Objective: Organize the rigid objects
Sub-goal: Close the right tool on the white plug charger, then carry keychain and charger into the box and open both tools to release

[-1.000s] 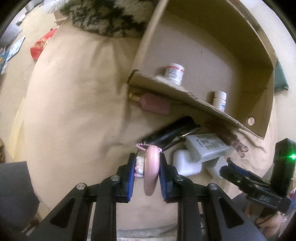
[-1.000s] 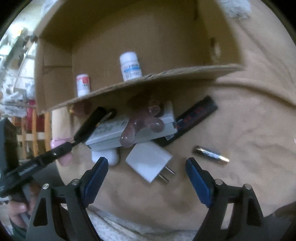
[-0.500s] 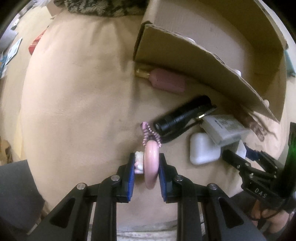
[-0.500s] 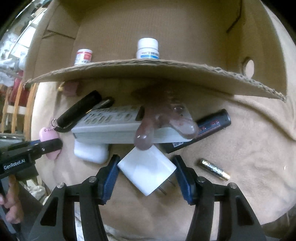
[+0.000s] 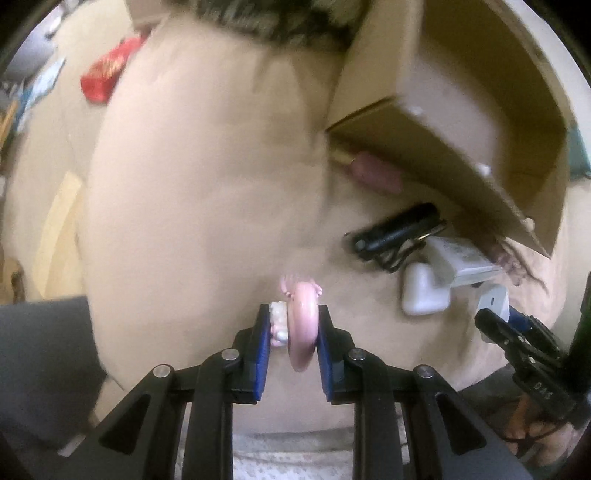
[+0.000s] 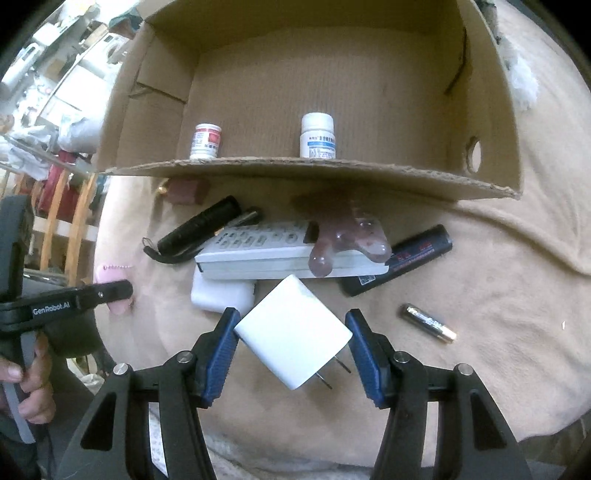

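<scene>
The box's near wall is hiding most of a pink bottle [image 6: 183, 191]; the cardboard box [image 6: 332, 74] is holding two pill bottles [image 6: 317, 136]. Our left gripper [image 5: 291, 334] is pinching a pink keychain [image 5: 303, 325] above the blanket, while our right gripper [image 6: 291, 334] is clamping the white charger [image 6: 292, 336].

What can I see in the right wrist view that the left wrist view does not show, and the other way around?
Only the right wrist view shows the AA battery, the black cell with red print, the two pill bottles' labels in the cardboard box, and the remote's keys.

Only the left wrist view shows the red packet and the patterned fabric.

Both show the left tongs shut on the pink charm, the right tongs around the white charger, the black flashlight and the white case.
</scene>
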Motion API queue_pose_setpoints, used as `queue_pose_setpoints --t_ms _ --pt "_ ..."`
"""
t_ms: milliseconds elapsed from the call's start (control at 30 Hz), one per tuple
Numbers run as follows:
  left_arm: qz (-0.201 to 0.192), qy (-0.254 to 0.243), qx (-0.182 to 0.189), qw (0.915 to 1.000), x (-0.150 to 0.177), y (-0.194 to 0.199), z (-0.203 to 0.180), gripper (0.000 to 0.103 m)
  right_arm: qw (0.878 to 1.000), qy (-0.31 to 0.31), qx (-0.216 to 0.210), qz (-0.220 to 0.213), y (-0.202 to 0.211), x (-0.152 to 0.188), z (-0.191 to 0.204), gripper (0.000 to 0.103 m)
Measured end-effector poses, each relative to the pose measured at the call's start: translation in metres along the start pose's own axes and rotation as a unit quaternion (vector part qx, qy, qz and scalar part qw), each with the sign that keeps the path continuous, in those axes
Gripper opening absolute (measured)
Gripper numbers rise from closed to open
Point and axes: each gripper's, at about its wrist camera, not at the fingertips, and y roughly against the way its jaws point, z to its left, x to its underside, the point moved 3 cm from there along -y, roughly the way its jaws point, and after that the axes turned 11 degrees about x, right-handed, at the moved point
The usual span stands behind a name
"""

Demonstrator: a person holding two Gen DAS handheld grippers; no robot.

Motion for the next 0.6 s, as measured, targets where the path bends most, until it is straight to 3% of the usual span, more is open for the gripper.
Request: queue_pose_setpoints --t_ms 267,367,600 --pt "-0.059 -0.031 -0.026 0.9974 0.007 0.036 -0.025 0.020 0.998 -0.020 -0.041 -0.037 0.038 -0.012 -0.010 0.062" --pt "-0.080 -0.040 -0.026 0.9956 -0.006 0.060 -0.023 0.020 0.996 -0.027 -0.050 -0.067 0.062 -0.020 -0.012 0.062" --pt "-0.126 -0.075 -0.025 0.9888 -0.040 0.103 -0.059 0.020 0.989 -0.032 -0.057 -0.131 0.112 -0.050 -0.017 0.062"
